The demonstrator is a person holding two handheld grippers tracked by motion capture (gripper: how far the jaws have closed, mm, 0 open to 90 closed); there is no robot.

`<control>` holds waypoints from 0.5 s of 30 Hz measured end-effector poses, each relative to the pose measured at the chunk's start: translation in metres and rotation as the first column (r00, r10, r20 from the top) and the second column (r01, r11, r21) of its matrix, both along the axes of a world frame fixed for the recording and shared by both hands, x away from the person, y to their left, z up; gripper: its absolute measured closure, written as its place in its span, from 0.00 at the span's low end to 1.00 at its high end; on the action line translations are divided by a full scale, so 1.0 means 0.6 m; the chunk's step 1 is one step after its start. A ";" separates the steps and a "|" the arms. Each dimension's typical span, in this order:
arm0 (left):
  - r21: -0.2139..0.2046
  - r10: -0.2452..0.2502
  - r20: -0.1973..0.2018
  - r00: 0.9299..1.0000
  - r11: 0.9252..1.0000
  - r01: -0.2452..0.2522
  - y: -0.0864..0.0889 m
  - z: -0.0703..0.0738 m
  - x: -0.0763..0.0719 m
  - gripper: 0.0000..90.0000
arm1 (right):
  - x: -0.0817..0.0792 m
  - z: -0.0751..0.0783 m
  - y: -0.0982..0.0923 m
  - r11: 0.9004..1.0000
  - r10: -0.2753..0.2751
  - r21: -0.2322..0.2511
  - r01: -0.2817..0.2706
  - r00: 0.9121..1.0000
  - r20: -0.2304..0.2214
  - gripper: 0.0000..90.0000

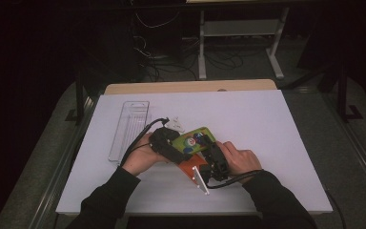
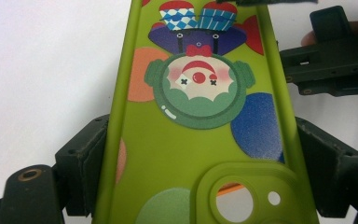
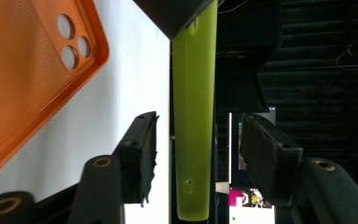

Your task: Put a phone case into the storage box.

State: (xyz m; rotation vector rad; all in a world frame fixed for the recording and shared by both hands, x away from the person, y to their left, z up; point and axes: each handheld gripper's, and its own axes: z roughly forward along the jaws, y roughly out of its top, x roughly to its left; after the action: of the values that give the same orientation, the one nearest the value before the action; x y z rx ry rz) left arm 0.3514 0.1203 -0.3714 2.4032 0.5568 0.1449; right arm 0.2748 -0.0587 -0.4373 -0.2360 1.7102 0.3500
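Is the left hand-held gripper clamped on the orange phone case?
No, the left hand-held gripper grips the green clown phone case by its two long edges.

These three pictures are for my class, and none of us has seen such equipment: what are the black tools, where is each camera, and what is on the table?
A person holds a two-jaw gripper in each hand. The high view looks down on the white table; the other two cameras ride on the grippers. The left gripper is shut on the side edges of a green phone case printed with a clown. The right gripper straddles that case's edge, its pads apart from it. An orange phone case lies on the table beneath, and a clear plastic tray lies to the left.
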 end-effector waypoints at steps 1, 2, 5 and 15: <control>0.001 0.000 0.000 1.000 1.000 0.000 0.000 0.000 0.000 0.18 | 0.000 0.000 0.000 1.000 0.001 -0.002 -0.001 1.000 -0.002 0.54; -0.001 0.000 0.000 1.000 1.000 0.000 0.000 -0.001 0.000 0.18 | 0.000 -0.001 0.001 1.000 0.003 -0.003 -0.003 1.000 0.000 0.56; -0.002 0.000 -0.005 1.000 1.000 -0.001 -0.001 -0.001 -0.001 0.18 | -0.001 0.000 0.001 1.000 -0.003 -0.014 0.003 1.000 -0.018 0.62; -0.017 0.009 -0.014 1.000 1.000 -0.010 -0.003 -0.003 0.000 0.17 | -0.002 -0.003 0.002 1.000 0.006 -0.008 -0.006 0.999 -0.032 0.82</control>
State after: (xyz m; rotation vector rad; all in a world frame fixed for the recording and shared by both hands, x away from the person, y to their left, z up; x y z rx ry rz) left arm 0.3512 0.1187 -0.3729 2.3867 0.5737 0.1269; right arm 0.2735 -0.0576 -0.4390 -0.2425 1.7430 0.3528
